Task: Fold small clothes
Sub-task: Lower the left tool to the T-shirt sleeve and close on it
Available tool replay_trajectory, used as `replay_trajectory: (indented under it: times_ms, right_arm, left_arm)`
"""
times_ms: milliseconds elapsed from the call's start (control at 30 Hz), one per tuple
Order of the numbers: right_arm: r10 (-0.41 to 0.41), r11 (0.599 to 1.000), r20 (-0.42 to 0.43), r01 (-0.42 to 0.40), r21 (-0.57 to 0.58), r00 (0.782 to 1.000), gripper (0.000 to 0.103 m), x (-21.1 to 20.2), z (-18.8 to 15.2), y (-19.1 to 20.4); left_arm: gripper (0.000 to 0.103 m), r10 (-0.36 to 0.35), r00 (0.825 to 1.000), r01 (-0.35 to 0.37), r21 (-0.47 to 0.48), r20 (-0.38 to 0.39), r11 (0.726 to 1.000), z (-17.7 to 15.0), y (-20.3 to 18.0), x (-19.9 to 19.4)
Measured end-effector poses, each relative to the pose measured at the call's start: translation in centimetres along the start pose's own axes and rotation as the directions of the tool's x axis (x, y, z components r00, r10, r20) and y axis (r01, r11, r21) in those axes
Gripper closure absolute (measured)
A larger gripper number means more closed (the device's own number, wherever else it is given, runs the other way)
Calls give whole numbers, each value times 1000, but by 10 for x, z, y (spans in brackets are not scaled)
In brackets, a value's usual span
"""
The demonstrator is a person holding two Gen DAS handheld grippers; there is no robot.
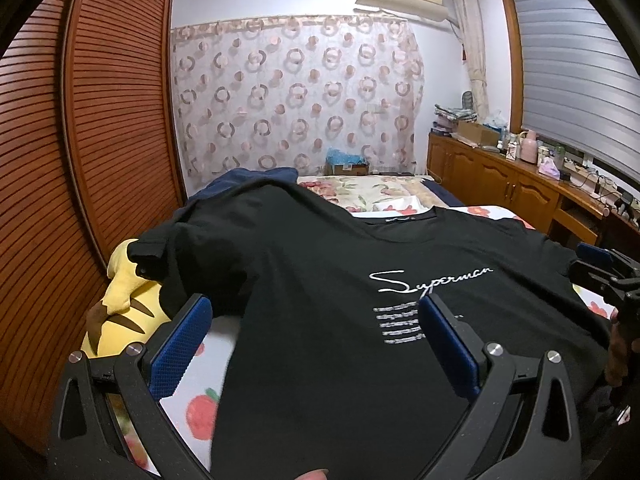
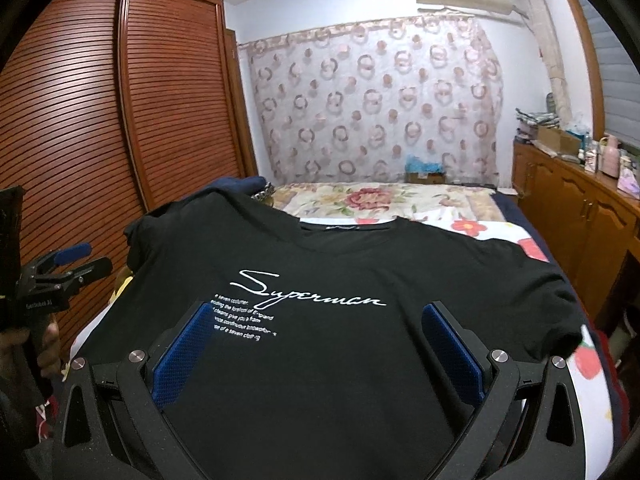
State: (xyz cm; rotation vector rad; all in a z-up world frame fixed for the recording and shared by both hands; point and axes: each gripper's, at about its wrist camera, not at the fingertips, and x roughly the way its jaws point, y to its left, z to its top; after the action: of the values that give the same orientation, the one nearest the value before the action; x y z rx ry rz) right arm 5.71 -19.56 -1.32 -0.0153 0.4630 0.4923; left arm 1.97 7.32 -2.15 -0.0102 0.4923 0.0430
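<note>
A black T-shirt with white "Superman" script lies spread front-up on the bed, collar at the far end; it also shows in the right wrist view. My left gripper is open, its blue-padded fingers apart above the shirt's lower left part. My right gripper is open above the shirt's lower middle, pads wide apart, holding nothing. The right gripper shows at the right edge of the left wrist view. The left gripper shows at the left edge of the right wrist view.
A yellow plush toy lies under the shirt's left sleeve. A navy garment lies beyond the shirt. The bed has a floral sheet. A slatted wooden wardrobe stands left; a cluttered wooden cabinet stands right.
</note>
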Motion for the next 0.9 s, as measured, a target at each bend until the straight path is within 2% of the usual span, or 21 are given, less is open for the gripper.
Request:
replay_trajectory:
  times_ms: [133, 233, 500, 700, 767, 833, 900]
  right_arm:
    - [19, 1000, -14, -19, -23, 1000, 0, 10, 7, -4]
    - [32, 999, -29, -33, -42, 999, 0, 16, 10, -5]
    - [39, 991, -83, -49, -126, 996, 0, 36, 21, -5]
    - [65, 991, -92, -75, -115, 994, 0, 40, 28, -8]
    - [68, 990, -93, -78, -115, 993, 0, 42, 28, -7]
    - [69, 990, -94, -80, -118, 993, 0, 46, 28, -4]
    - [71, 989, -96, -83, -121, 993, 0, 47, 28, -3]
  left_arm:
    - [0, -29, 999, 29, 6, -30, 1000, -3, 15, 11]
    - [1, -25, 998, 27, 31, -63, 999, -6, 27, 20]
    - [10, -22, 996, 22, 0, -90, 1000, 11, 73, 29]
    - [32, 9, 996, -11, -26, -87, 1000, 30, 113, 42]
    - [45, 21, 994, -23, -19, -104, 1000, 35, 121, 53]
    - [52, 33, 992, -35, -13, -122, 999, 39, 128, 65]
    - [55, 42, 989, -41, 8, -145, 999, 41, 134, 77]
